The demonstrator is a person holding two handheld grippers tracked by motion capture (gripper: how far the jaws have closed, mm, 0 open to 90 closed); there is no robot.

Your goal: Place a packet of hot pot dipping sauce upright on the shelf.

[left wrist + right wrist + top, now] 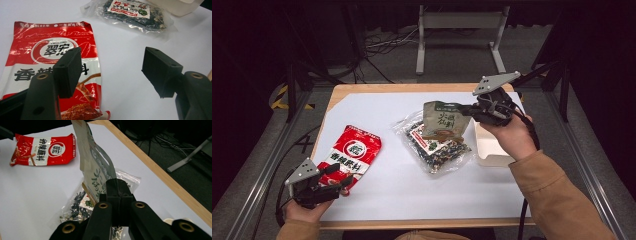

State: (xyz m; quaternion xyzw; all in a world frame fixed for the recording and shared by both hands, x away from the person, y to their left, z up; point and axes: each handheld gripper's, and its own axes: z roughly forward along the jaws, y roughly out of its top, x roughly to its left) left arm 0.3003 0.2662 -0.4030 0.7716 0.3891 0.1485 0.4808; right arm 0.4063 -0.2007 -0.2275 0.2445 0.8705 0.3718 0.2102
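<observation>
Right tongs [469,111] clamp green pouch [444,120] above clear bag [437,145].

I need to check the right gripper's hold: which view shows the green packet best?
The high view: the green packet shows nearly whole, pinched at its edge by the right gripper, above the clear bag. The right gripper view shows the packet edge-on between shut jaws.

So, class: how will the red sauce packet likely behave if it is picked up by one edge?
The red sauce packet looks like thin glossy film lying flat, so it would probably flop and bend. Its shiny surface may slip between hard pads. It looks thin and rumpled, so it is likely light, and a push would slide it rather than tip it.
</observation>
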